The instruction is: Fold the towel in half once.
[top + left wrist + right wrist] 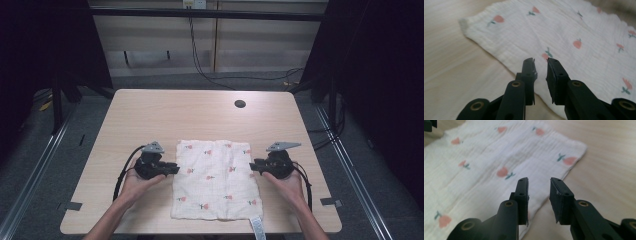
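Note:
A white muslin cloth (215, 180) printed with small red flowers lies flat on the near half of the wooden table (150, 115). My left gripper (176, 167) rests at the cloth's left edge, held in a hand, pointing inward. In the left gripper view the cloth (564, 30) spreads ahead, and the left gripper (541, 60) is open with a narrow gap and nothing between its pads. My right gripper (251, 166) sits at the cloth's right edge, facing the left one. Seen in its own view, the right gripper (539, 180) is open over the cloth's (486, 157) edge, holding nothing.
A white label strip (257, 227) sticks out from the cloth's near edge, by the table's front. A dark round cable hole (240, 104) sits near the table's far edge. Bare wood surrounds the cloth. Cables trail across the floor beyond the table.

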`<state>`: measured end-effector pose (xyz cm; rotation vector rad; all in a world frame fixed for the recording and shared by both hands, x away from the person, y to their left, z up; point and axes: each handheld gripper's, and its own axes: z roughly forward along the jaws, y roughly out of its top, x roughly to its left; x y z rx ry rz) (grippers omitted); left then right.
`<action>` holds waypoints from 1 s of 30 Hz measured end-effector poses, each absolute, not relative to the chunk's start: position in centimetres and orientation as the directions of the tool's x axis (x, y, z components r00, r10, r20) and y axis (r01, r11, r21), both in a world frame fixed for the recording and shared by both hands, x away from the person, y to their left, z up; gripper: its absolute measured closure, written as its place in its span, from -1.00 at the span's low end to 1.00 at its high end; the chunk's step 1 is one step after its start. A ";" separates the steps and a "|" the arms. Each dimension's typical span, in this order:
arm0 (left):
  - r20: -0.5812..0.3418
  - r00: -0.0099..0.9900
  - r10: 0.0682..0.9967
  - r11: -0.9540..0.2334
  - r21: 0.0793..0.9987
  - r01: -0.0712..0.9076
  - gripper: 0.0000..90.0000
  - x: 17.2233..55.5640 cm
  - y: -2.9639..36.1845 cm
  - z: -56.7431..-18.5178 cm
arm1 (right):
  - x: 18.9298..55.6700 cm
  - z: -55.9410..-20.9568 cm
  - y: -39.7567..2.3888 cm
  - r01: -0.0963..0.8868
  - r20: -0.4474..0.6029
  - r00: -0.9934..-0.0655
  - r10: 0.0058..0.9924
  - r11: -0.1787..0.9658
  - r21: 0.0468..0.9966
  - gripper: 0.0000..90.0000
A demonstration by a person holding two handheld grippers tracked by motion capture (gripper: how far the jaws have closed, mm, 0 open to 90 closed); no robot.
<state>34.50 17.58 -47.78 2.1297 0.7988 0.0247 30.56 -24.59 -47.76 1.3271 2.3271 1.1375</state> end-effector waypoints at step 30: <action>-0.282 0.709 0.646 -0.359 0.707 0.609 0.44 40.2 18.6 -48.3 | 40.2 -50.4 -24.3 0.675 0.157 -0.507 0.848 0.277 0.684 0.47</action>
